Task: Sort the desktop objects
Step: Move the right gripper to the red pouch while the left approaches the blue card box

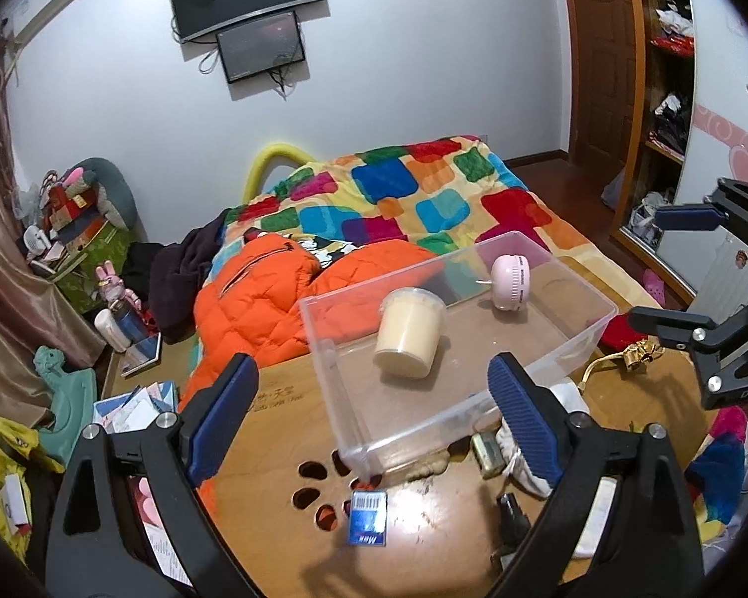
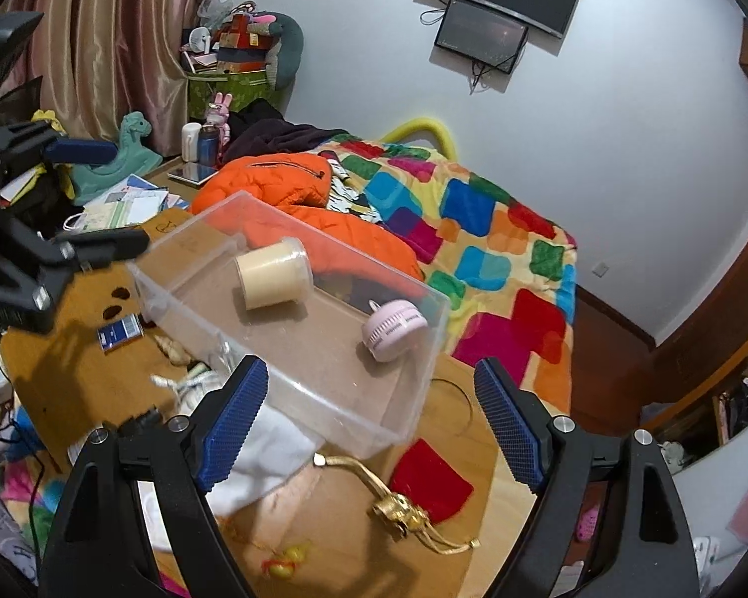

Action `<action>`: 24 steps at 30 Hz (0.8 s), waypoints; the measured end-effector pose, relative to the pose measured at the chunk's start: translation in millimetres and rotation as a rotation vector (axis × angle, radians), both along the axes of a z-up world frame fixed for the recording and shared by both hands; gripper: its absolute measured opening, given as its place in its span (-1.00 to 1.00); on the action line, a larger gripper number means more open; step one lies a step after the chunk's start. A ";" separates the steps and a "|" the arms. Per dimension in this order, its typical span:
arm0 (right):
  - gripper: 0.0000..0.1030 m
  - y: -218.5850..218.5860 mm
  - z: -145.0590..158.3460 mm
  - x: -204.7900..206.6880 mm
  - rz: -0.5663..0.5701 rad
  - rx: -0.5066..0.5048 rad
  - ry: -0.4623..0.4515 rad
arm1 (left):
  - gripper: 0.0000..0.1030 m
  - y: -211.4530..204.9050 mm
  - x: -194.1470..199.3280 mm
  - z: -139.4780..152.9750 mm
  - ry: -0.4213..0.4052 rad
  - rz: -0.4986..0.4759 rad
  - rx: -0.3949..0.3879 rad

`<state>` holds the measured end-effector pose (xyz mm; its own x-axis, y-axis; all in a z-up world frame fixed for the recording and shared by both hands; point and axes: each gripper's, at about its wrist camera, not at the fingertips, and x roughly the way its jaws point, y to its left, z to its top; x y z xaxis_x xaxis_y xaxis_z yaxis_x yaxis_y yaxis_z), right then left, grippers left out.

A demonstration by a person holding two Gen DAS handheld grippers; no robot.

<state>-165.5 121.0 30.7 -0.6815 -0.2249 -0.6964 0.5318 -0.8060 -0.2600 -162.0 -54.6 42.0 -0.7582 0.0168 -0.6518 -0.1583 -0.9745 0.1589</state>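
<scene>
Your left gripper [image 1: 374,398] and right gripper [image 2: 369,423] both stood with jaws wide apart, gripping nothing. The clear bin [image 1: 593,319] sat on the worktop [image 1: 284,428], holding a cream cup [image 1: 411,331] and pink fan [image 1: 508,279].

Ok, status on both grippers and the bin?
Left gripper and right gripper: jaws open, empty. Clear plastic bin holds cream lidded cup and pink round fan. Blue card, gold ornament still outside.

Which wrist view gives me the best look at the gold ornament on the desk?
The right wrist view: the gold ornament lies unobstructed near the frame's bottom, beside the red pouch. The left wrist view shows it only small and distorted toward the right edge, beyond the clear bin.
</scene>
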 end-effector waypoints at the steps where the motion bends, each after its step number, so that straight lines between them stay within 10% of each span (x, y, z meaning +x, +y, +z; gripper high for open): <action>1: 0.61 2.4 -0.3 2.6 -0.004 0.003 0.002 | 0.93 -2.6 3.0 0.8 0.004 0.005 0.004; 24: 0.61 67.5 -41.6 3.0 -0.188 -0.026 -0.063 | 0.94 -52.9 27.8 -60.1 -0.083 0.141 0.042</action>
<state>-162.6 188.4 -11.0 -0.6686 -0.1159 -0.7345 0.3857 -0.8986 -0.2092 -134.3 -107.5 -18.2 -0.6984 -0.0572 -0.7135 -0.0308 -0.9935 0.1098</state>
